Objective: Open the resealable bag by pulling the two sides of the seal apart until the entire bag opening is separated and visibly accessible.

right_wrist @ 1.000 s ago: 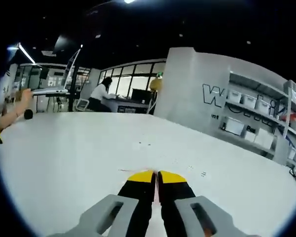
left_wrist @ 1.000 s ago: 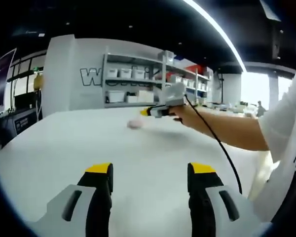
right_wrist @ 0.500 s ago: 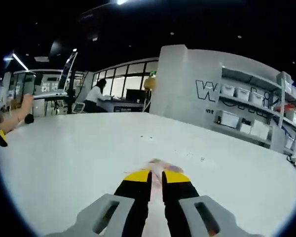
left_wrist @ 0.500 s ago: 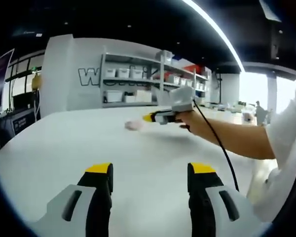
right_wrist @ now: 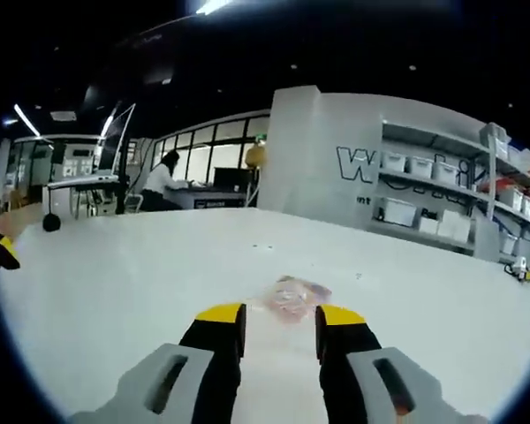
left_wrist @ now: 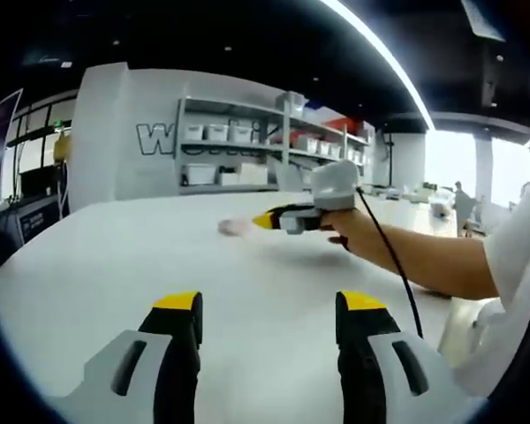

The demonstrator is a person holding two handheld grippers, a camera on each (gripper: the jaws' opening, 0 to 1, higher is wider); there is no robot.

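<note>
The resealable bag [right_wrist: 293, 296] is small, clear and pinkish. It lies flat on the white table [right_wrist: 115, 283], just past the tips of my right gripper [right_wrist: 280, 315]. That gripper is open, and the bag's near edge sits in the gap between its yellow tips. In the left gripper view the bag [left_wrist: 234, 227] is a pale blur far across the table, with the right gripper [left_wrist: 267, 220] pointing at it from the right, held in a hand. My left gripper [left_wrist: 270, 305] stands wide open over bare table, far from the bag.
A person's forearm [left_wrist: 406, 256] and a black cable [left_wrist: 397, 278] cross the right side of the table. Shelves with white bins [left_wrist: 230, 155] stand behind the table. A person sits at a desk [right_wrist: 163, 177] in the background. The left gripper's yellow tip [right_wrist: 4, 252] shows at the table's left edge.
My right gripper's jaws went from shut to open, and the bag now lies uncovered in front of their tips. The hand with the right gripper drifted slightly right. The left gripper stayed open.
</note>
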